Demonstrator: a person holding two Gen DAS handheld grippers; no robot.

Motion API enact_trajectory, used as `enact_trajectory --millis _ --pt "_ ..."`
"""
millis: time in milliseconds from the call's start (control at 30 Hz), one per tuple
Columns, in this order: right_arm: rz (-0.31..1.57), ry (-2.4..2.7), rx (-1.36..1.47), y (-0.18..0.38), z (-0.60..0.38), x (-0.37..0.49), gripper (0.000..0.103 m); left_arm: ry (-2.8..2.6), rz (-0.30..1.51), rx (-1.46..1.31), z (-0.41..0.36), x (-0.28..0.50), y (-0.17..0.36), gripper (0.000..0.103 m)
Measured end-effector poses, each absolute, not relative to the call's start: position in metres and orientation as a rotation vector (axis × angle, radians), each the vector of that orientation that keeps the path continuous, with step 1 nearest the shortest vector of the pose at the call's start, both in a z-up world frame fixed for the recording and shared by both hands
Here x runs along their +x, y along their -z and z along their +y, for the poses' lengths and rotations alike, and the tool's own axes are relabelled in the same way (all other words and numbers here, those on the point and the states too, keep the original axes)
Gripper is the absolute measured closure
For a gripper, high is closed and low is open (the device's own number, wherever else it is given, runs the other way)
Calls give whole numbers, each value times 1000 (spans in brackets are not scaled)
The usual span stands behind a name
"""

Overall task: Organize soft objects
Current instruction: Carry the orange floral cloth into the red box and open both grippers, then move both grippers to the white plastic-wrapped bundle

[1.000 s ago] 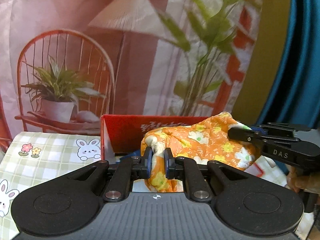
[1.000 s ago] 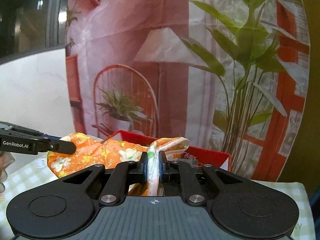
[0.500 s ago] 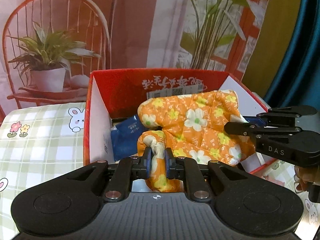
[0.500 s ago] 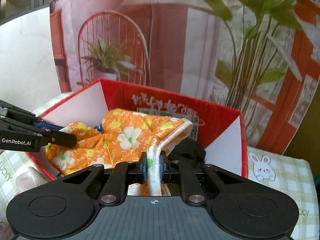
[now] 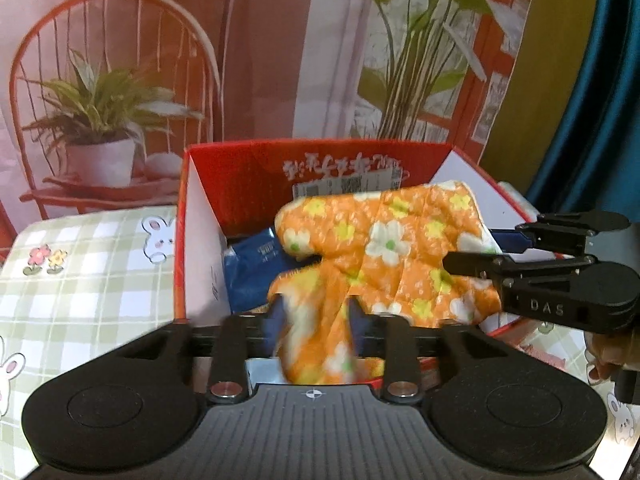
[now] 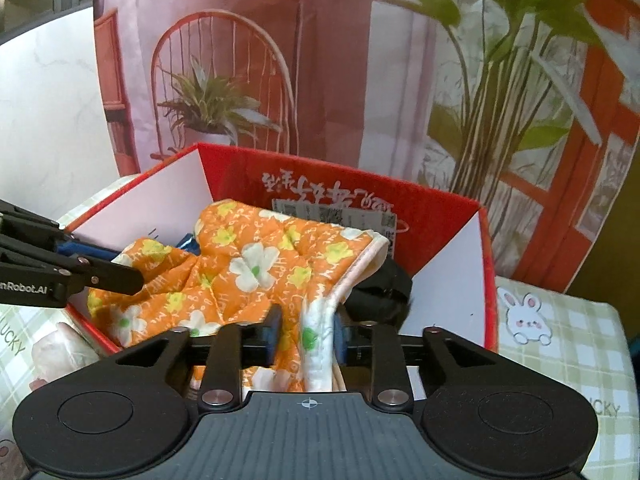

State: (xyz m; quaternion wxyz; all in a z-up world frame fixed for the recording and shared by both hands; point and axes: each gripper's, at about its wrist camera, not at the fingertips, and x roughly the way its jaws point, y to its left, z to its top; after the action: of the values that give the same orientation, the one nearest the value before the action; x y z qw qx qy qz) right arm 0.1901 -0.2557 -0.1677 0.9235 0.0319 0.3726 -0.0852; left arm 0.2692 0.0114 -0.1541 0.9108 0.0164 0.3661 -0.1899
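Observation:
An orange quilted cloth with white and yellow flowers (image 5: 384,256) (image 6: 248,264) lies inside the open red cardboard box (image 5: 248,172) (image 6: 436,216). Its near corners drape over the box's front edge. My left gripper (image 5: 318,312) has its jaws opening, with one blurred cloth corner loose between them. My right gripper (image 6: 307,328) has its jaws opening too, with the white-edged hem standing between the pads, apart from the left pad. Each gripper shows in the other's view, the right gripper (image 5: 484,244) at the cloth's right corner and the left gripper (image 6: 100,258) at its left corner.
A blue packet (image 5: 256,264) and a black item (image 6: 384,288) lie in the box under the cloth. The box stands on a green checked tablecloth with bunnies (image 5: 80,280) (image 6: 560,320). A pale soft bundle (image 6: 56,348) lies left of the box. A printed backdrop hangs right behind.
Both grippers came down with the cloth from above the box into it. Both pairs of jaws, shut on the cloth's corners before, have now parted.

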Motion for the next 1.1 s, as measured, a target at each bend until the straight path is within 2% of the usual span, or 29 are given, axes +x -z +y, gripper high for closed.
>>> enact_trajectory --millis 33,67,133,200,300,333,1100 --pt "758 177 64 166 -255 188 66 383 739 32 11 267 151 40" --pt "749 178 64 164 -255 186 61 377 727 29 12 265 149 35" --pt "722 185 63 159 -254 182 39 359 706 21 13 261 144 16" --pt "702 192 59 155 -252 177 28 334 684 15 14 257 140 5" --pt "671 217 57 150 -249 169 4 283 649 26 14 248 133 0" --pt "657 227 60 148 -248 166 1 261 646 35 14 245 131 0" --pt "548 366 159 152 -232 107 0 159 594 9 37 184 141 0"
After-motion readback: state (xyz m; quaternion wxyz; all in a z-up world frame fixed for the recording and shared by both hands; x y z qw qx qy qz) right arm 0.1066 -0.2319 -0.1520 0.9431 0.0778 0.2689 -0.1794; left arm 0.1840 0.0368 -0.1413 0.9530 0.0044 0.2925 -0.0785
